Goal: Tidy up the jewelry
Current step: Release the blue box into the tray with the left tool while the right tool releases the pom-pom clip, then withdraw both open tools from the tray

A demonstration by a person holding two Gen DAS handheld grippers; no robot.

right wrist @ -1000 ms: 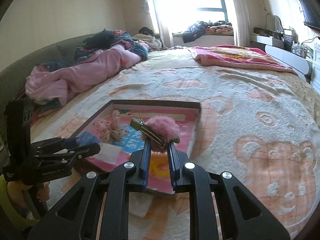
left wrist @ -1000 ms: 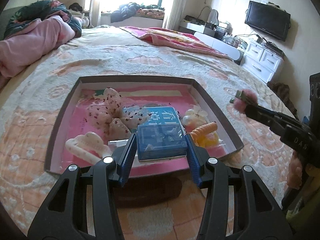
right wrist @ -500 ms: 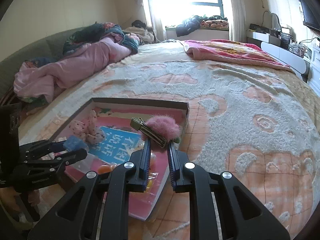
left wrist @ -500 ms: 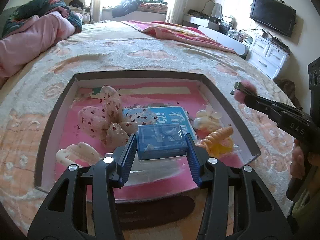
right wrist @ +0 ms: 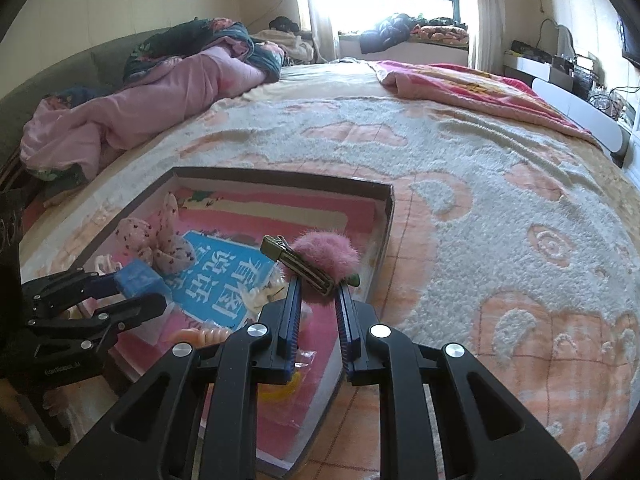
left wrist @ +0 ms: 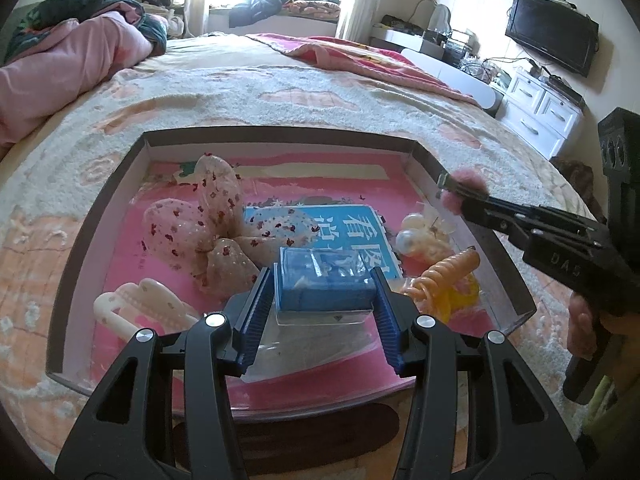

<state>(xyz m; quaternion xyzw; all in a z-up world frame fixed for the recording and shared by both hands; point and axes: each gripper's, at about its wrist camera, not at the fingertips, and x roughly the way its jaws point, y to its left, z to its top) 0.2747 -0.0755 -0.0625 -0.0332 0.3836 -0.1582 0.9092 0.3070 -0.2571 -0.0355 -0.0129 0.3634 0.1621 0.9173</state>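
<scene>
Both grippers have come nearer the tray over the last second; the right one, which hung out over the blanket beside the tray, now reaches across its right wall. On the bed (right wrist: 500, 208), covered by a cream and orange blanket (left wrist: 280, 92), lies the shallow dark-walled tray (left wrist: 100, 208) with a pink printed floor. Inside it a sheer spotted bow (left wrist: 208, 232) lies left of centre over a blue printed patch. A cream claw clip (left wrist: 136, 308) sits at the near left, an orange spiral hair tie (left wrist: 448, 276) at the near right, with pale round beads (left wrist: 412, 236) just behind it. The left gripper (left wrist: 325, 294) is clamped on a small blue box (left wrist: 324, 280), held over the tray's near half. The right gripper (right wrist: 318, 292) pinches a pink fluffy hair clip (right wrist: 316, 258), its metal bar between the pads, over the tray's right edge.
</scene>
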